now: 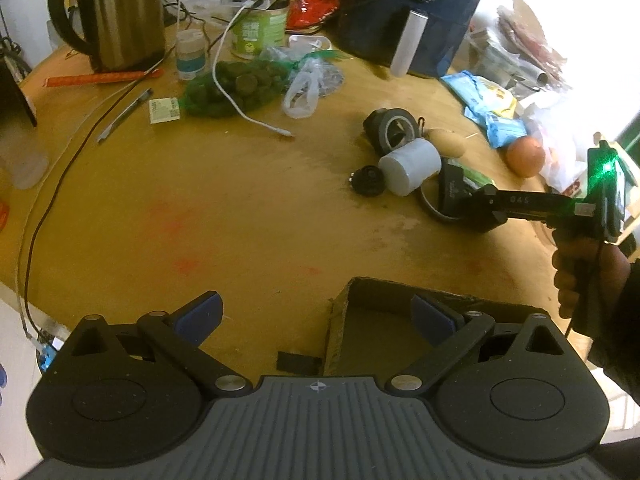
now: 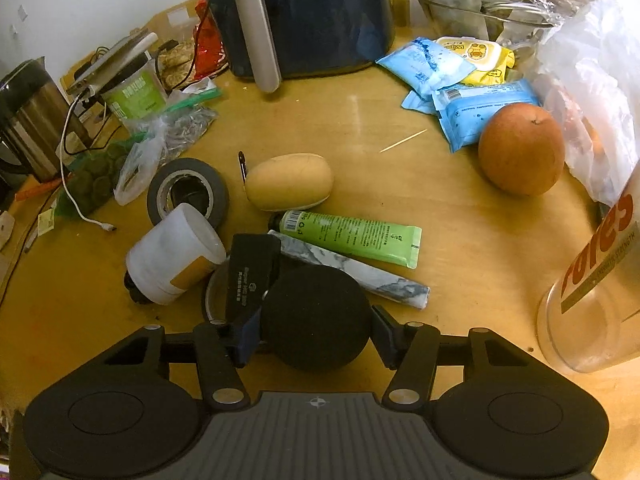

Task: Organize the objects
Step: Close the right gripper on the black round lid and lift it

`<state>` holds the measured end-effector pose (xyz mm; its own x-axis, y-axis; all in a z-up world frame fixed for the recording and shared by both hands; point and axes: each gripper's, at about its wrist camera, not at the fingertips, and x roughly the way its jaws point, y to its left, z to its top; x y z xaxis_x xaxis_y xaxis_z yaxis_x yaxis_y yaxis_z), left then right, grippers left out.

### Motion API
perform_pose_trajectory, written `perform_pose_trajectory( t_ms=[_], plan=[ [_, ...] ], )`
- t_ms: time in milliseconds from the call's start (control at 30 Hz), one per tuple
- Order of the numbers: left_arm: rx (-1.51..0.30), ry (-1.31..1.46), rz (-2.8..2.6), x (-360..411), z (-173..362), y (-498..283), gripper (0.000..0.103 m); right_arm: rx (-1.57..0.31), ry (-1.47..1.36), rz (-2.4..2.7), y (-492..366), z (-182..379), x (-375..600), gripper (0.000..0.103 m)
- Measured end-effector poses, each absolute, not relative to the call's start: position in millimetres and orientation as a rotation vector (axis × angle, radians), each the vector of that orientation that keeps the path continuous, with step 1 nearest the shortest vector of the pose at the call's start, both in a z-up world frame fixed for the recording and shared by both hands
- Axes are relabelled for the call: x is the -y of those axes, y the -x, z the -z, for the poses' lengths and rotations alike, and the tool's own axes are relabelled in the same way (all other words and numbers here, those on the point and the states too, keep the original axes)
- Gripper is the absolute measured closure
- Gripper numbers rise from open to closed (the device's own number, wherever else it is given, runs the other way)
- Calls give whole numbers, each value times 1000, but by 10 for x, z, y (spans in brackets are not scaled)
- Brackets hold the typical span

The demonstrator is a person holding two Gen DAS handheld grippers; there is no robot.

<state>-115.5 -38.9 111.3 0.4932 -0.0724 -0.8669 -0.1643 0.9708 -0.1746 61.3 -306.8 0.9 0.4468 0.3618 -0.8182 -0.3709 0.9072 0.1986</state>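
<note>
Right wrist view: the right gripper has its two blue-padded fingers pressed against either side of a round black foam ball, which sits just above the round wooden table. A flat black strap-like piece with white lettering lies touching the ball's left side, over a dark ring that is partly hidden.

Directly beyond the ball lie a grey-and-white marbled tube and a green squeeze tube, side by side and touching. Past these rests a tan oval potato-like object. To the left, a white cylindrical jar with an orange label lies on its side against a roll of grey tape. On the right stand an orange-brown round fruit, blue wipe packets, and a clear plastic container with orange lettering. A dark blue air fryer with a silver handle occupies the far edge.

Left wrist view: the left gripper is spread wide with nothing between its fingers, hovering over the near table edge. Its right finger lies above an open brown cardboard box. The right gripper appears at right, held by a hand and reaching into the object cluster. A steel electric kettle and a green net bag of dark round items stand farther back.
</note>
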Motion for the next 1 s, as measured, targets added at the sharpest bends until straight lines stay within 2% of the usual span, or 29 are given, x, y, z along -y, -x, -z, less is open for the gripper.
perform_pose_trajectory(
  t_ms=[1000],
  plan=[
    [-1038,148,76,509,-1156,883,1,-982,-60,-392,-250,-401,3423,43]
  ],
)
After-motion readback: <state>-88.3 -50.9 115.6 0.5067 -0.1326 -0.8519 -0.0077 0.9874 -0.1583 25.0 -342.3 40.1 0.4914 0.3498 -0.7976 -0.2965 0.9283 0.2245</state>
